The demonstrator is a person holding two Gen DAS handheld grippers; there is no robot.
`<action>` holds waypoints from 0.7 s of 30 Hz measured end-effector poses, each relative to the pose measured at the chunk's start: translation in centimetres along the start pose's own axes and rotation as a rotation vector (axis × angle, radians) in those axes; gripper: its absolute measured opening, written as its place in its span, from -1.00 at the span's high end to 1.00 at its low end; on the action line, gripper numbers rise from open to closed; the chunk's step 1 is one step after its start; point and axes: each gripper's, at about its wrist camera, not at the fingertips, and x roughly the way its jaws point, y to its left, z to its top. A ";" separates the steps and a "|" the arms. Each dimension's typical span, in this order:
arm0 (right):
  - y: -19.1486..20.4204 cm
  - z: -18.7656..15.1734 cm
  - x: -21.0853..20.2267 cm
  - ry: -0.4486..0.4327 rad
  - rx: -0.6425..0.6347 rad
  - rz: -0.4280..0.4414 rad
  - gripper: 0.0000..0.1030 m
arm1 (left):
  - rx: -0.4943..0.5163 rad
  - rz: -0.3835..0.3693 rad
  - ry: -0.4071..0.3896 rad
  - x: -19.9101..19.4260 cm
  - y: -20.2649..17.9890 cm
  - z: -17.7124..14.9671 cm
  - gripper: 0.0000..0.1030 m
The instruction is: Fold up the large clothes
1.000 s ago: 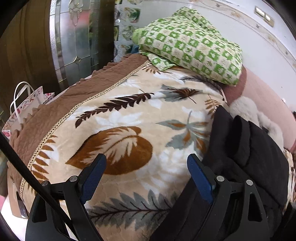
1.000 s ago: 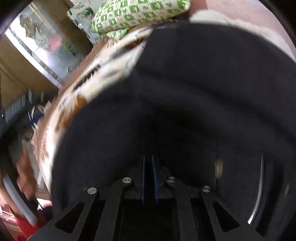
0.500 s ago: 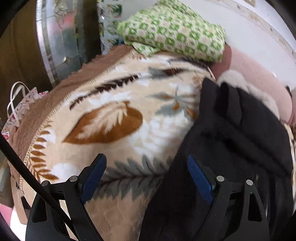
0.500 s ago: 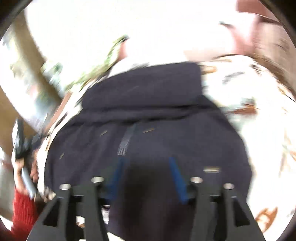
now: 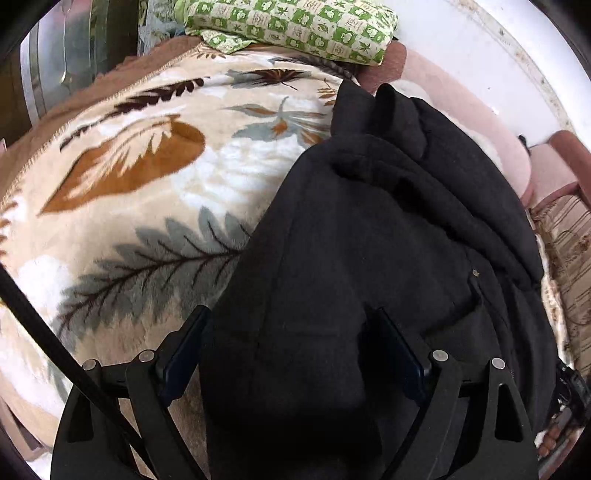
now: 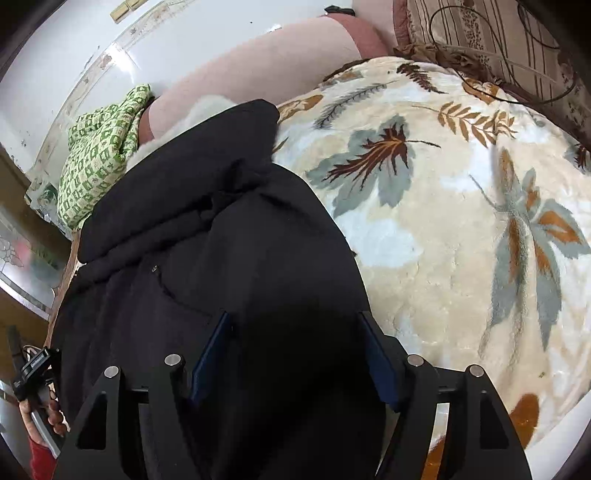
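Observation:
A large black garment [image 5: 388, 229] lies bunched and partly folded on a cream blanket with a leaf print [image 5: 140, 192]. My left gripper [image 5: 291, 350] is open, its jaws straddling the near end of the garment. In the right wrist view the same black garment [image 6: 207, 229] fills the left and middle. My right gripper [image 6: 295, 354] is open with black cloth lying between its blue-padded fingers [image 6: 208, 350]. The near edge of the garment is hidden under both grippers.
A green checked pillow [image 5: 291, 26] lies at the far end of the bed, also in the right wrist view [image 6: 99, 155]. A pink bolster [image 5: 476, 122] lies along the white wall. A striped brown cushion [image 6: 491, 40] sits far right. The blanket [image 6: 461, 221] spreads to the right.
My right gripper was shut inside the black cloth and has opened and pulled back. My left gripper has moved right, from over the blanket onto the garment's near end.

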 end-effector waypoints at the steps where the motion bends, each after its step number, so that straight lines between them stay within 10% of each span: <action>1: -0.3 0.2 -0.4 -0.016 0.006 0.007 -0.45 | 0.007 0.001 0.020 -0.1 0.1 -0.1 -0.71; 11: -3.9 -0.2 -1.3 0.035 0.072 0.059 -0.45 | -0.028 -0.111 0.040 -2.4 2.6 1.2 -0.71; 21: -3.9 -1.2 0.1 0.088 0.140 0.257 -0.63 | -0.020 -0.419 0.181 -1.1 2.1 0.9 -0.53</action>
